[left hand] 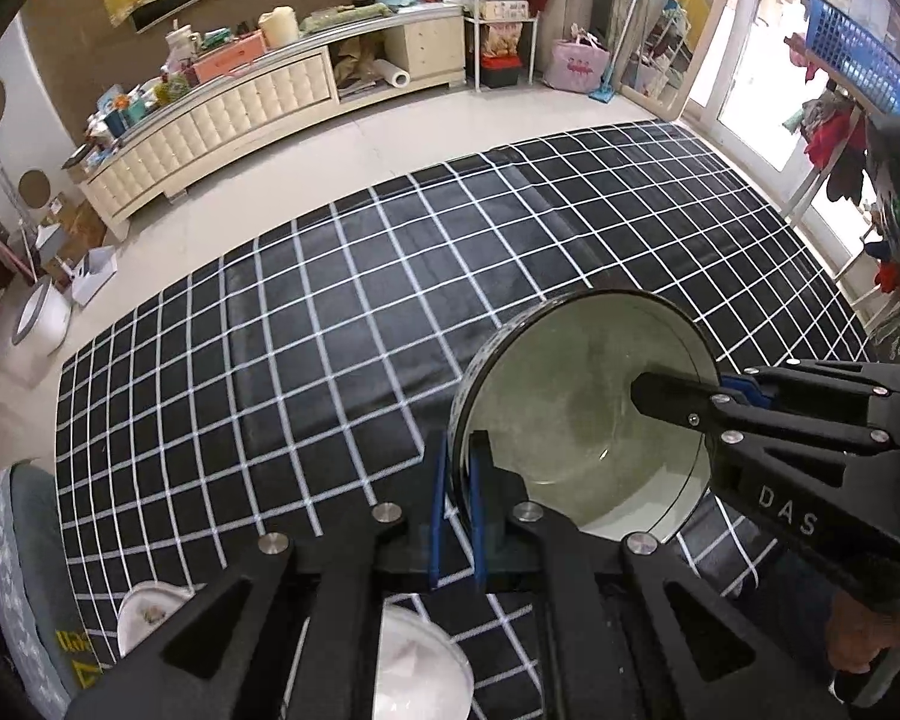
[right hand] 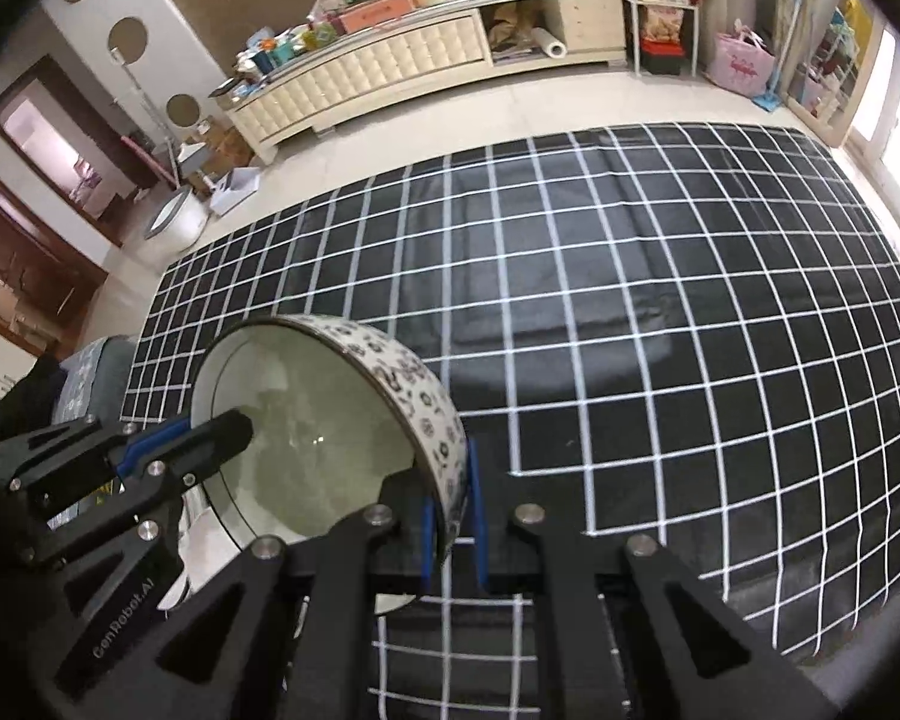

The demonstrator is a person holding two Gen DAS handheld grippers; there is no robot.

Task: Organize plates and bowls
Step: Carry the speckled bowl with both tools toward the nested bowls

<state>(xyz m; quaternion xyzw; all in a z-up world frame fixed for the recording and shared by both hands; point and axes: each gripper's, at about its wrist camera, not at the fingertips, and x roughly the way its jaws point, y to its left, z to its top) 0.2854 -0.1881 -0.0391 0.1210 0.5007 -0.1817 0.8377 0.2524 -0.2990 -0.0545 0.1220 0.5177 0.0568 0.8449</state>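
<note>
A round bowl (left hand: 576,414) with a pale green inside and a floral patterned outer wall (right hand: 414,384) is held above the black grid cloth (left hand: 330,324). My left gripper (left hand: 456,510) is shut on its left rim. My right gripper (right hand: 450,516) is shut on its right rim. Each gripper shows in the other's view, clamped on the opposite rim (left hand: 720,402) (right hand: 180,444). A white plate (left hand: 420,660) and a small white patterned bowl (left hand: 144,618) lie below the left gripper at the cloth's near edge.
The grid cloth (right hand: 630,300) covers a low surface. A cream TV cabinet (left hand: 258,114) with clutter stands behind it across pale floor. A grey cushion (left hand: 18,540) is at the near left. A clothes rack (left hand: 840,138) stands at the right.
</note>
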